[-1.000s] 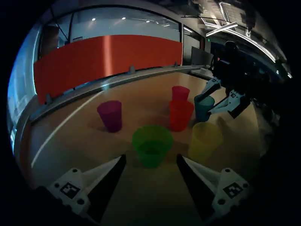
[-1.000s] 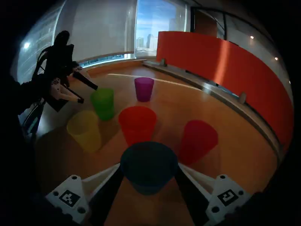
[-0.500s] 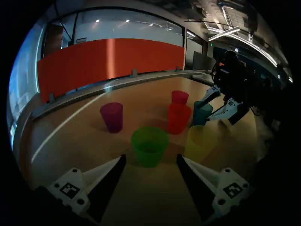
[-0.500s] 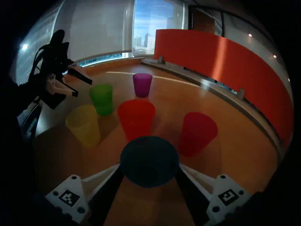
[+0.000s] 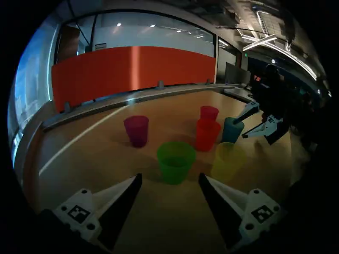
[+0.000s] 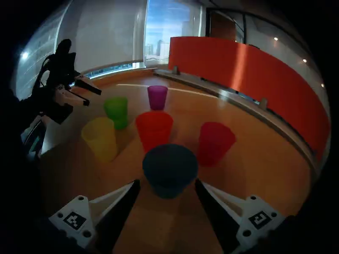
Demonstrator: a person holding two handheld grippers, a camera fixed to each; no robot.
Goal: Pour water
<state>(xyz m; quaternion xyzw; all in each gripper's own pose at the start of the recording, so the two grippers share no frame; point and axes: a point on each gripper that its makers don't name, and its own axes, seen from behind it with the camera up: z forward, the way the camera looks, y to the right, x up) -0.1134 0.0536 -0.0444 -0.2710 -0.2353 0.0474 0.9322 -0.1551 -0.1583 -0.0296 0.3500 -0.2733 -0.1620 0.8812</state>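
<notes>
Six plastic cups stand close together on the wooden table (image 5: 106, 169). In the left gripper view the green cup (image 5: 176, 161) is nearest, just ahead of my open left gripper (image 5: 169, 180). Behind it stand the purple (image 5: 136, 130), orange-red (image 5: 207, 133), crimson (image 5: 209, 112), yellow (image 5: 228, 161) and teal (image 5: 232, 129) cups. In the right gripper view the teal cup (image 6: 169, 169) stands upright at the fingertips of my open right gripper (image 6: 166, 183); no finger presses on it. The left gripper (image 6: 84, 91) shows far left, beyond the green (image 6: 116, 111) and yellow (image 6: 100, 137) cups.
A long orange panel (image 5: 135, 70) runs behind a raised ledge (image 5: 140, 95) along the table's far side. Windows (image 6: 169, 25) lie beyond. In the right gripper view, bare wood (image 6: 262, 169) stretches right of the crimson cup (image 6: 214, 142).
The right gripper has drawn back, so the teal cup sits farther out at its fingertips instead of deep between the fingers. The left gripper has also backed off slightly from the cups.
</notes>
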